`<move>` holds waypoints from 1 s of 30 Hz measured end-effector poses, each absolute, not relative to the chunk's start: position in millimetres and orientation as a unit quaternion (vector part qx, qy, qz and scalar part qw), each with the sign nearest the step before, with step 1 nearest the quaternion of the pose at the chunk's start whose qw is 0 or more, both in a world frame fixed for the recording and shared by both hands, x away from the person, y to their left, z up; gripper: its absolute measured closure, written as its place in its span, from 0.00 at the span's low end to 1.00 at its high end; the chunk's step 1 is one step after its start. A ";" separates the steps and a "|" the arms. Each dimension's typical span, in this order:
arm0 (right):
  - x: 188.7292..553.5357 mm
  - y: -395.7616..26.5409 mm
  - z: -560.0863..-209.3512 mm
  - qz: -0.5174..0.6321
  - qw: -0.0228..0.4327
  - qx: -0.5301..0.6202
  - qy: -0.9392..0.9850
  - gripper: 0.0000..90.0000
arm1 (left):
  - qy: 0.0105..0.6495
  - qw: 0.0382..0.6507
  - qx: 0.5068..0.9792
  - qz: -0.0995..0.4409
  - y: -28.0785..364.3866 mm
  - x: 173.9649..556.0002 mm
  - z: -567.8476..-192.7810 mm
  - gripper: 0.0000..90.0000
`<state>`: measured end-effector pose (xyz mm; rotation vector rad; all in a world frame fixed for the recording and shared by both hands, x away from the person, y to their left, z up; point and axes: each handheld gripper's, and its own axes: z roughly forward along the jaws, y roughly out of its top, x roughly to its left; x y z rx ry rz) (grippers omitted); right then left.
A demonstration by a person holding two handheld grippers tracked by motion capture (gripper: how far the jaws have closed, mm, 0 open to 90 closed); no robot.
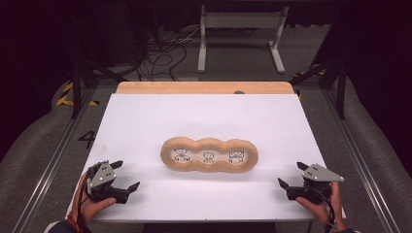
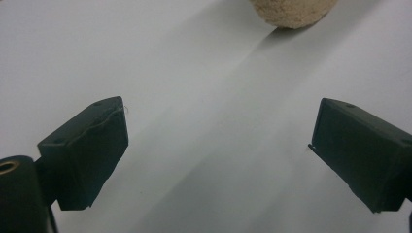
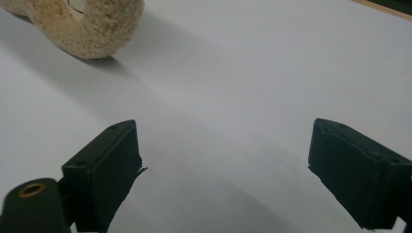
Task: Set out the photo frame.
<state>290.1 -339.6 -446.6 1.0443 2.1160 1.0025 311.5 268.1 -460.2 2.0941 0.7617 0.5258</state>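
A tan fuzzy frame (image 1: 209,155) with three round openings lies in the middle of the white table; each opening shows a small black line drawing. My left gripper (image 1: 126,174) rests near the front left corner, jaws wide open with nothing between them, well left of the frame. At the front right my right gripper (image 1: 293,174) is open too, and its jaws are bare. In the left gripper view (image 2: 218,128) the frame's end (image 2: 294,12) peeks in at the top. The right gripper view (image 3: 223,145) has the frame's fuzzy end (image 3: 92,29) at the top left.
The white table top (image 1: 204,116) has a wooden strip (image 1: 204,87) along its far edge. Beyond it stand a white metal stand (image 1: 240,34) and loose cables (image 1: 160,53) on the dark floor. Black frame legs flank the table.
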 end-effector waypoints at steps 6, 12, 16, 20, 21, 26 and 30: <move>288.7 -339.2 -448.6 0.375 0.285 0.391 0.790 0.11 | 0.307 0.421 0.828 0.209 270.7 308.6 -460.3 0.07; 287.9 -337.6 -448.1 0.375 0.289 0.391 0.789 0.11 | 0.302 0.425 0.828 0.207 270.4 306.4 -460.7 0.07; 288.1 -336.8 -447.9 0.376 0.290 0.392 0.788 0.11 | 0.303 0.427 0.826 0.209 270.9 305.8 -460.3 0.06; 288.4 -337.2 -448.4 0.376 0.289 0.392 0.788 0.11 | 0.304 0.427 0.826 0.208 270.4 307.3 -460.7 0.06; 288.5 -337.5 -448.4 0.377 0.290 0.392 0.787 0.11 | 0.304 0.426 0.826 0.207 270.0 307.9 -460.9 0.06; 288.5 -339.2 -447.9 0.380 0.291 0.393 0.785 0.11 | 0.307 0.422 0.827 0.210 268.3 308.5 -461.0 0.06; 287.9 -339.0 -447.0 0.379 0.294 0.392 0.785 0.11 | 0.307 0.424 0.826 0.210 268.6 307.9 -460.2 0.06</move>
